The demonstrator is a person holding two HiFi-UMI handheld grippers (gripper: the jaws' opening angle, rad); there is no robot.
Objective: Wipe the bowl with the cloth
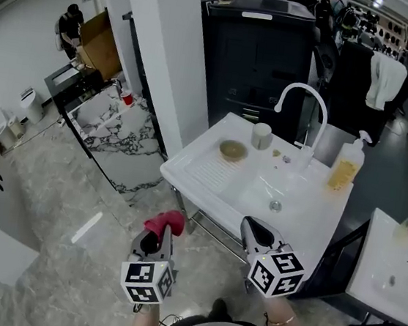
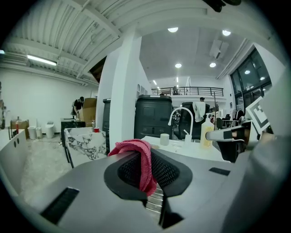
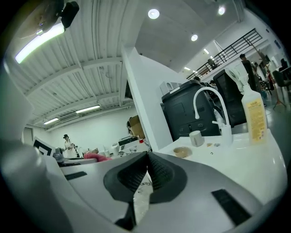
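The crumpled pinkish-red knit cloth (image 2: pixel 136 148) is clamped in the left tool (image 2: pixel 146 170), bunched over its tip. The small tan round bowl (image 1: pixel 233 150) sits on the white sink's ribbed drainboard (image 1: pixel 204 172). The right tool (image 3: pixel 145 175) is closed, empty.

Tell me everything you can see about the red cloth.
The cloth is a pinkish-red, coarse-woven rag, bunched into soft folds. It is pinched between the closed jaws of the left hand-held gripper; one lobe spills over the top of a jaw and a tail hangs down between the pads. It is held in the air, short of the white sink, touching nothing else.
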